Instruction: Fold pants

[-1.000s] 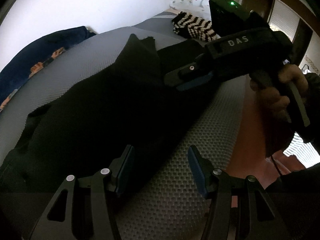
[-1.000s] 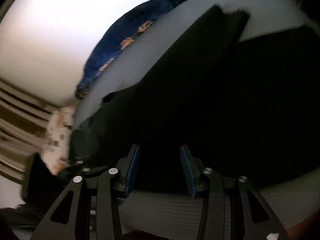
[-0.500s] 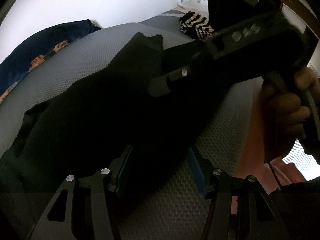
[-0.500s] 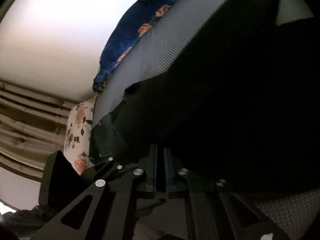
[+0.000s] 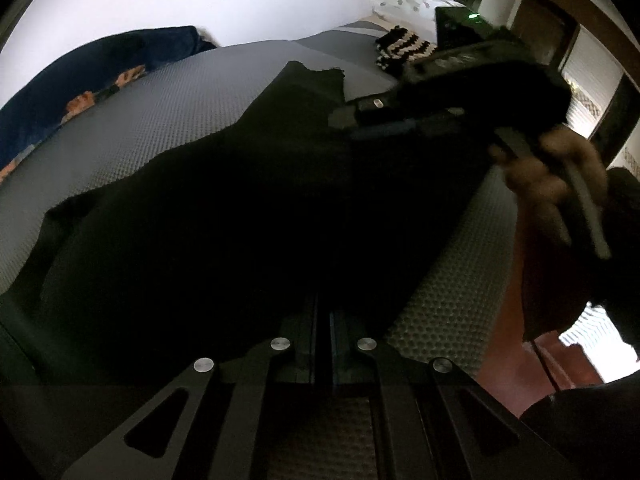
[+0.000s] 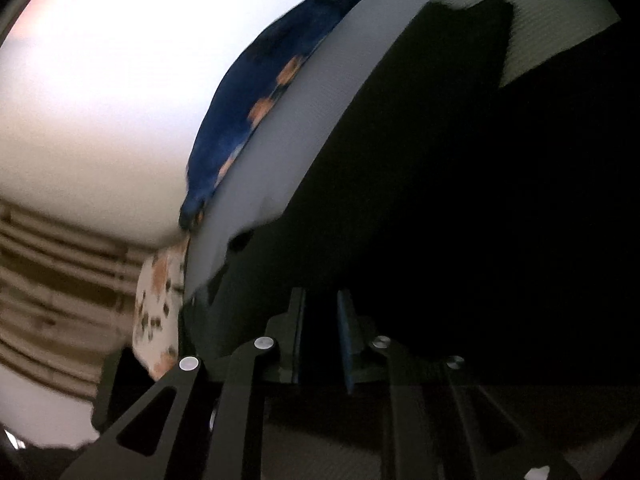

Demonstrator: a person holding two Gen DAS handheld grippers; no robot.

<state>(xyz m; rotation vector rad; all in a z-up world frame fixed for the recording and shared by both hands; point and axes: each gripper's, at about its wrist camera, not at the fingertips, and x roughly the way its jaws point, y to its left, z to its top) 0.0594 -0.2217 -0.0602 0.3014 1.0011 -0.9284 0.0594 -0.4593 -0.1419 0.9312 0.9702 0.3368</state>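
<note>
Black pants [image 5: 248, 200] lie spread flat on the grey textured mattress [image 5: 180, 92], long axis running from the near edge away toward the far hem. Navy floral cloth [image 5: 60, 80] sits bunched left of the pants, at the mattress's far-left edge. Left gripper [image 5: 323, 320] has just been closing; jaws now pinched together on the pants' near edge, dark fabric between the pads as far as the murk allows. Striped knit item [image 5: 404, 46] lies beyond the pants' far hem. Right gripper [image 6: 320, 340], seen from the left wrist hovering over the pants' right side in the person's hand [image 5: 548, 176], has just been opening slightly; a narrow gap shows between its pads with the pants' edge in it, but whether the pads press the fabric cannot be told. Both tools sit on the same near edge, left lower down, so the likely fold carries that edge away across the pants.
</note>
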